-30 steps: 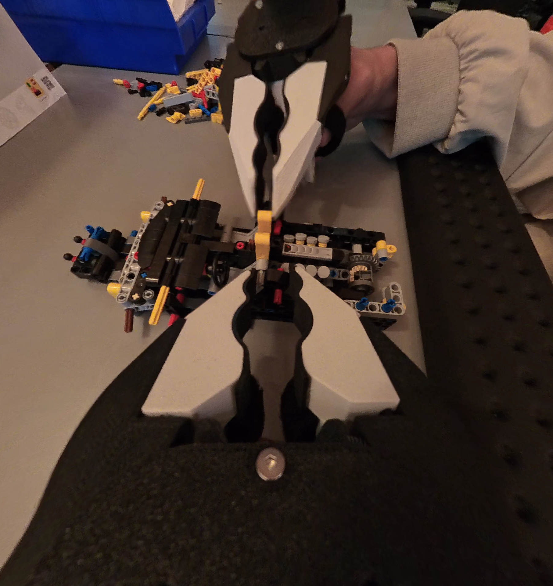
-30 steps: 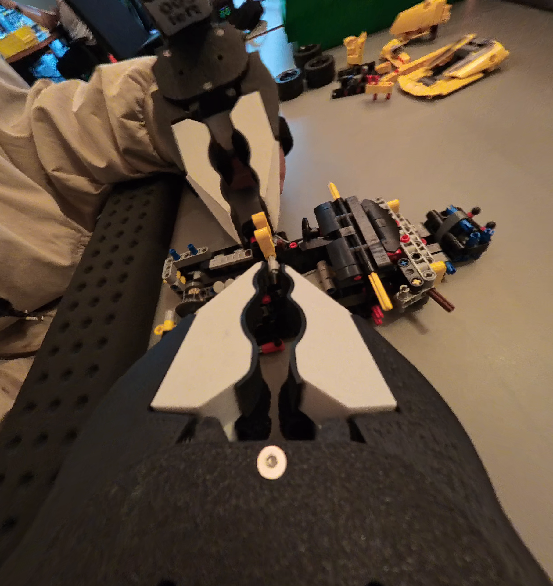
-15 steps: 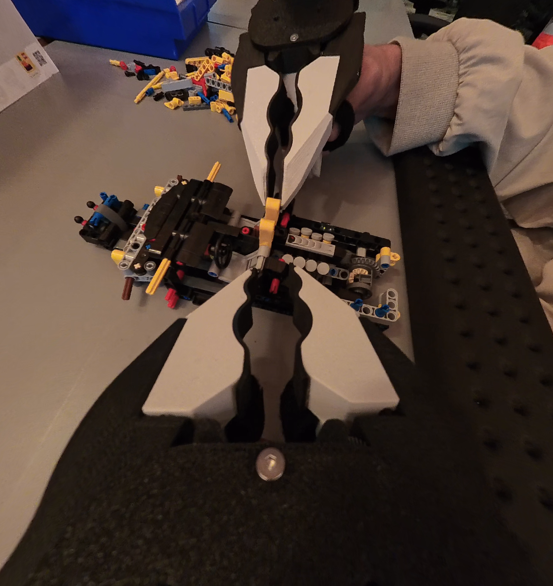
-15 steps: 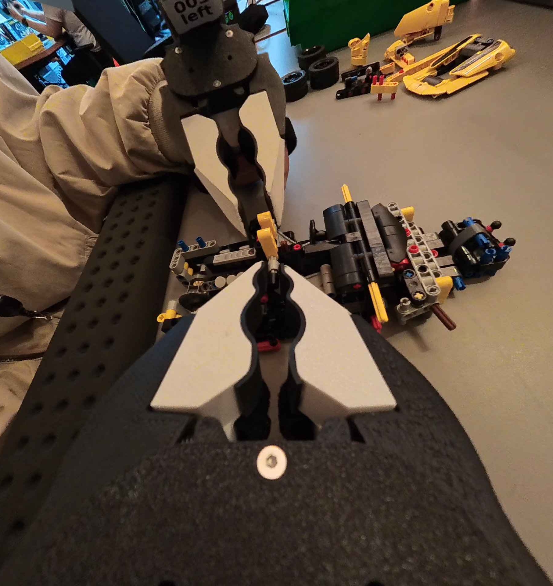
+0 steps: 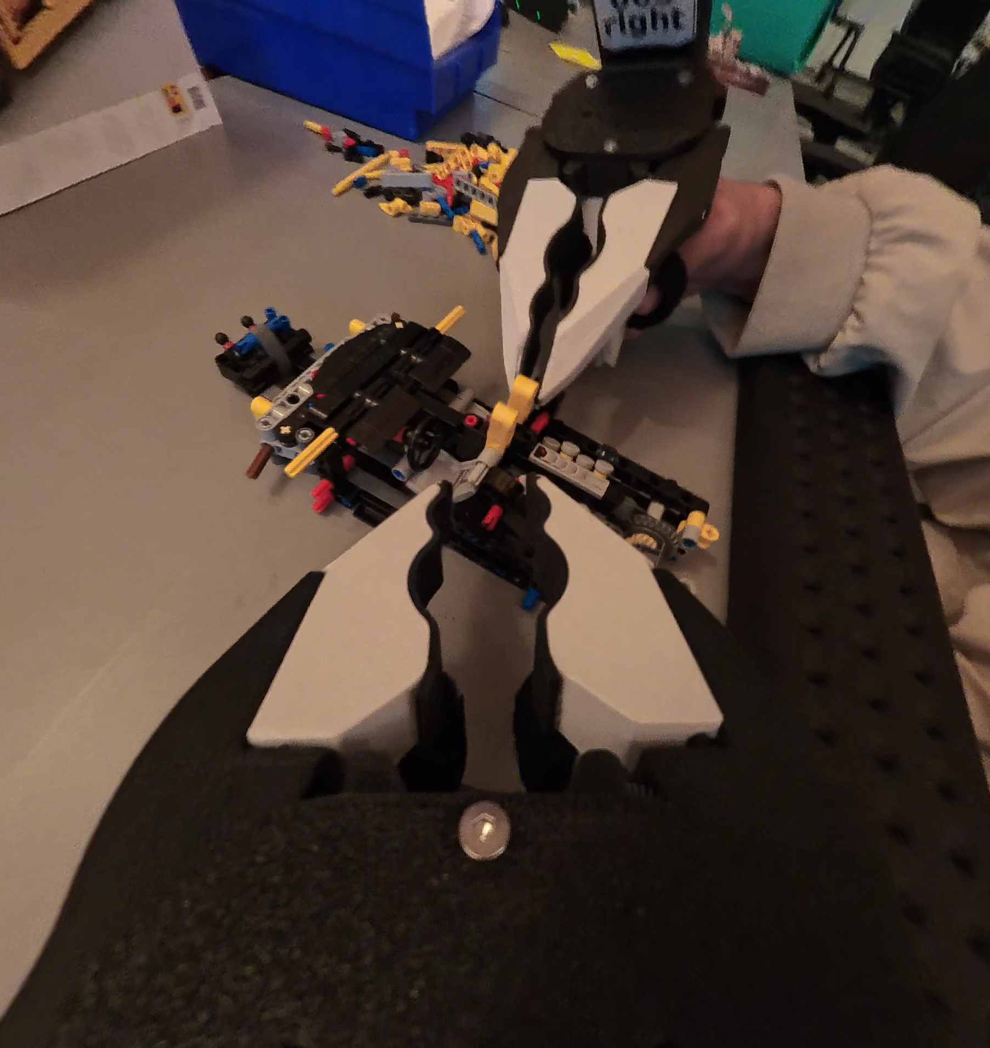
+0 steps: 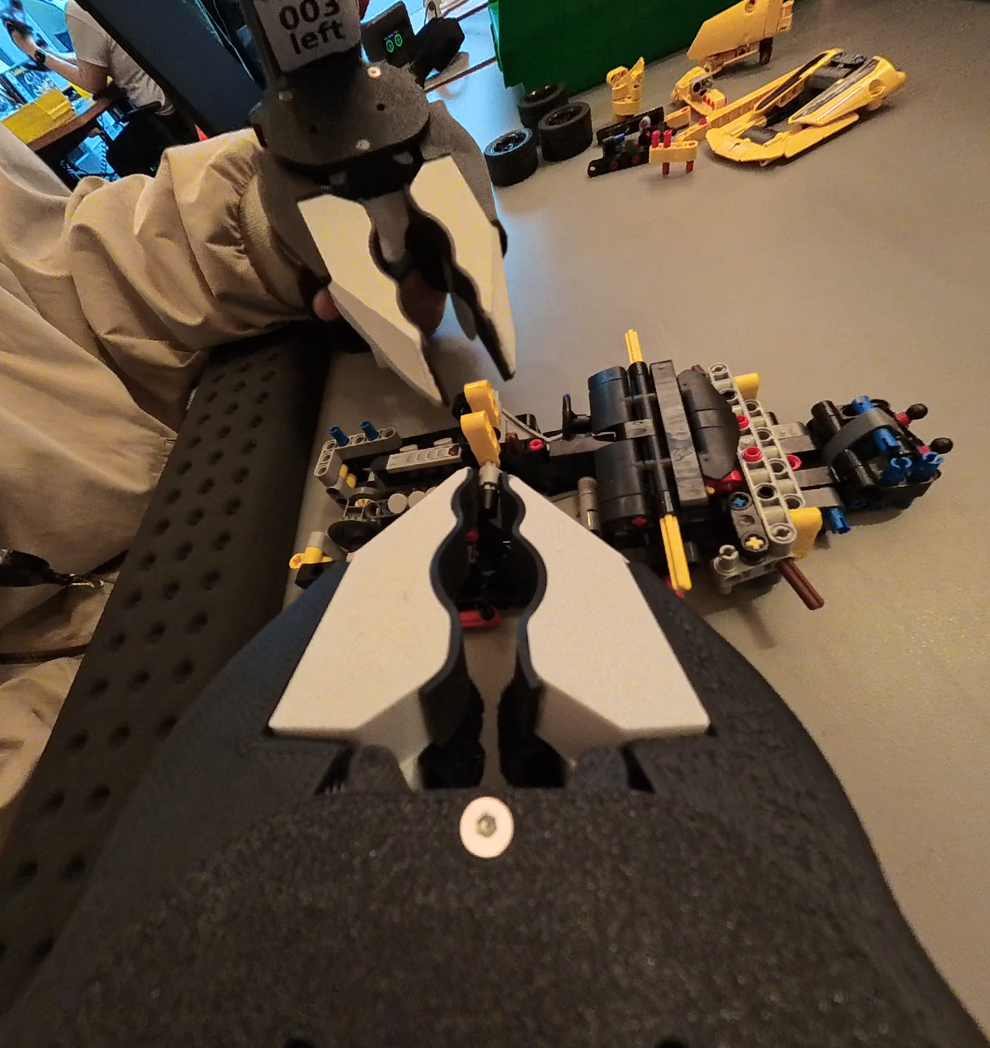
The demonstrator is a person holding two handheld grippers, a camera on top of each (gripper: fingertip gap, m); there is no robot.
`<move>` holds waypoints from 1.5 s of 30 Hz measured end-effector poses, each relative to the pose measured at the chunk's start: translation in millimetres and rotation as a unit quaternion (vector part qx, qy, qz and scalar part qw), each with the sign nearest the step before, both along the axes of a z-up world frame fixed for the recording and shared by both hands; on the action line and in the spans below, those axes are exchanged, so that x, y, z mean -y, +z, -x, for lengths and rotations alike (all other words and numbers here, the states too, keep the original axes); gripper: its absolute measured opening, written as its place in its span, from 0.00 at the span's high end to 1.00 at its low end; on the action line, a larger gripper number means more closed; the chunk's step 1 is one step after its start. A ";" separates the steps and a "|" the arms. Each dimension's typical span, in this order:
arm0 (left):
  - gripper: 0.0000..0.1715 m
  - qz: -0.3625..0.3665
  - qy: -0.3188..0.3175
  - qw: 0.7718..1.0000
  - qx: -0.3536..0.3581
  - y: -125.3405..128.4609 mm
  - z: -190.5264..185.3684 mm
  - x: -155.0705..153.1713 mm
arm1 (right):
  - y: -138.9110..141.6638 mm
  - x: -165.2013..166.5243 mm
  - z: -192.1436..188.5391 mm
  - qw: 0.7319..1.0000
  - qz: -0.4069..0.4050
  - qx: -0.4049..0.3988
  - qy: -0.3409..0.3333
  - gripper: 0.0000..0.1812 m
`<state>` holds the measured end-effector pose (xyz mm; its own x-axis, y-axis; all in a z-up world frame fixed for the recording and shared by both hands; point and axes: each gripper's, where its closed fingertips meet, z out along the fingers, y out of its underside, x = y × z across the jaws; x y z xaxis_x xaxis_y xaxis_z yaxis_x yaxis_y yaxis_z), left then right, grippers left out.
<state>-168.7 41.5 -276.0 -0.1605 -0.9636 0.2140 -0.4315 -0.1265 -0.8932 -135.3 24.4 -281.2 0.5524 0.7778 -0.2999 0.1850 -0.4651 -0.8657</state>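
You are at a workbench in a shared workshop or lab — a grey table (image 5: 112, 397) strewn with loose building-brick parts (image 5: 441, 181), a blue parts bin (image 5: 339, 62), spare wheels (image 6: 538, 133) and a yellow car body shell (image 6: 793, 113). A perforated black mat (image 5: 850, 567) edges the table — behind it, another desk with a seated person (image 6: 89, 62).

Blue bin (image 5: 333, 62) beside loose bricks (image 5: 441, 181) (mostly yellow), black wheels (image 6: 538, 136), yellow car shell (image 6: 793, 113) on grey table (image 6: 821, 283)

You have a black model chassis (image 5: 379, 397) with yellow, red and blue pins, a yellow connector (image 5: 509, 411), and a grey counter (image 5: 112, 340).
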 end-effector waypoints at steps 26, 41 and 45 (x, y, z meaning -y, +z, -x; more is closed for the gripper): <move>0.83 0.041 0.033 0.999 -0.013 -1.0 -8.8 -7.7 | 0.7 -2.3 2.0 1.000 -0.012 0.008 -0.014 0.96; 0.86 -0.002 -0.062 0.998 -0.013 -0.9 13.9 25.8 | 5.9 18.8 24.0 0.982 -0.080 0.119 -0.123 0.72; 0.85 -0.023 -0.057 0.997 -0.053 -19.0 11.8 27.4 | 1.9 11.7 22.3 0.935 -0.158 0.257 -0.188 0.61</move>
<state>-180.4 14.1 -295.0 -0.2487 -0.9493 0.1926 -0.5331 -0.0319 -0.8455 -157.6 12.7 -279.3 0.8122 0.5052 0.2917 0.4890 -0.3170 -0.8126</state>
